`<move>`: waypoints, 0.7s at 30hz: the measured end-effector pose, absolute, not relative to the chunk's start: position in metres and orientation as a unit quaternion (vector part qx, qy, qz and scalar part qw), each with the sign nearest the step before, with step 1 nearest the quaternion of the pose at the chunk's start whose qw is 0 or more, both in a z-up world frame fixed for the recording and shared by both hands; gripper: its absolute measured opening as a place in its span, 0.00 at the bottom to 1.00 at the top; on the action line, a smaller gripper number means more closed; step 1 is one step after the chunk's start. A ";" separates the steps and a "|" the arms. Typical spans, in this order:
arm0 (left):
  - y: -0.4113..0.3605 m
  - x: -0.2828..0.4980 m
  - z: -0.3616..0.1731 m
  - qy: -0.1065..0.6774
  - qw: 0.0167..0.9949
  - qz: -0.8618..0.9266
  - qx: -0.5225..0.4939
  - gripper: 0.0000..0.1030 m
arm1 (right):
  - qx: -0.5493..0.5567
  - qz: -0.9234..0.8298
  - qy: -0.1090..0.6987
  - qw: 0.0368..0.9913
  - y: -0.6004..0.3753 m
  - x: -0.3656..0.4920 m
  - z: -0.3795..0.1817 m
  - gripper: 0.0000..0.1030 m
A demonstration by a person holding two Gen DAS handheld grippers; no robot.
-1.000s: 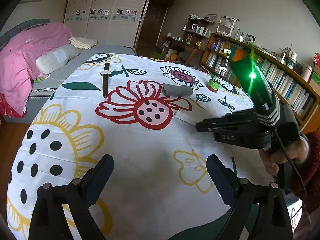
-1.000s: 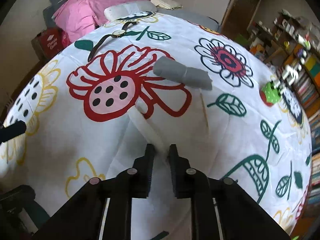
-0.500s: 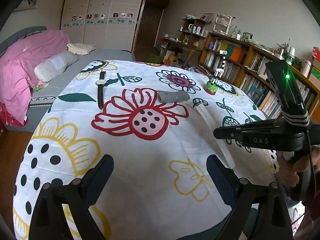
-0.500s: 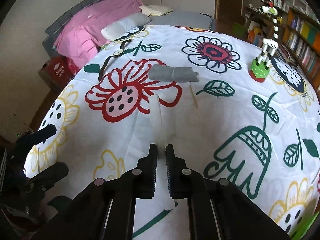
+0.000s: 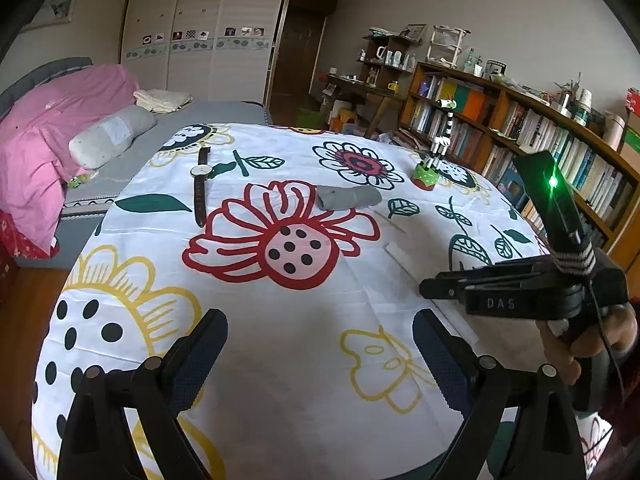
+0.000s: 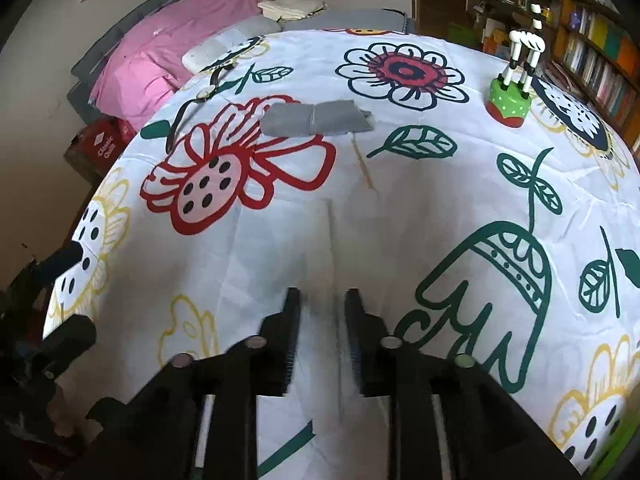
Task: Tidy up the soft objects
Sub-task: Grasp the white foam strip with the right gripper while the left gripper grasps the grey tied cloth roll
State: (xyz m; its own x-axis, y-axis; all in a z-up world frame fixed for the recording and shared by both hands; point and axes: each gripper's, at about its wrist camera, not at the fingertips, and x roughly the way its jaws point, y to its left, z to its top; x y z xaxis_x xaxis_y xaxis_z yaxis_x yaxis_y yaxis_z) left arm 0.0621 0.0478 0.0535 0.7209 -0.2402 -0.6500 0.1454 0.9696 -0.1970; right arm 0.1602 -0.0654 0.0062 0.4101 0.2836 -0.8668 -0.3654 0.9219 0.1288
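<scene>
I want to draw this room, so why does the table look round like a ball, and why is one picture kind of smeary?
Left wrist view: the fisheye lens bends the flowered tablecloth and bookshelf into curves; the picture is sharp, with dark corners. Right wrist view: same bulge, and the right claw has smeared, jagged finger edges from motion blur, while the grey cloth farther off is sharp.

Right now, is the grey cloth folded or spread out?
Folded: the grey cloth lies as a compact rectangle with a crease across its middle, on the flowered sheet.

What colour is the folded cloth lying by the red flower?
Plain grey folded cloth, no pattern; the right wrist view shows it best.
</scene>
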 end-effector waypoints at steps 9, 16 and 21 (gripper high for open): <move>0.048 0.076 0.049 0.368 0.923 -0.095 -0.063 0.93 | -0.082 0.176 0.492 0.849 -0.053 0.155 0.001 0.18; 0.035 0.097 0.047 0.377 0.920 -0.099 -0.051 0.93 | -0.041 0.167 0.494 0.852 -0.072 0.151 0.009 0.10; 0.023 0.121 0.046 0.375 0.921 -0.103 -0.031 0.93 | -0.004 0.173 0.476 0.862 -0.096 0.135 0.031 0.10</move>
State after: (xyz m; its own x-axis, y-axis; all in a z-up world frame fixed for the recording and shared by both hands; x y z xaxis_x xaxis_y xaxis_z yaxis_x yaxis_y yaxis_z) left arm 0.1210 0.0232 0.0462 0.6978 -0.2134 -0.6838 0.1666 0.9768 -0.1348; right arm 0.1353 -0.0960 0.0311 0.4869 0.2949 -0.8221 -0.3017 0.9401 0.1586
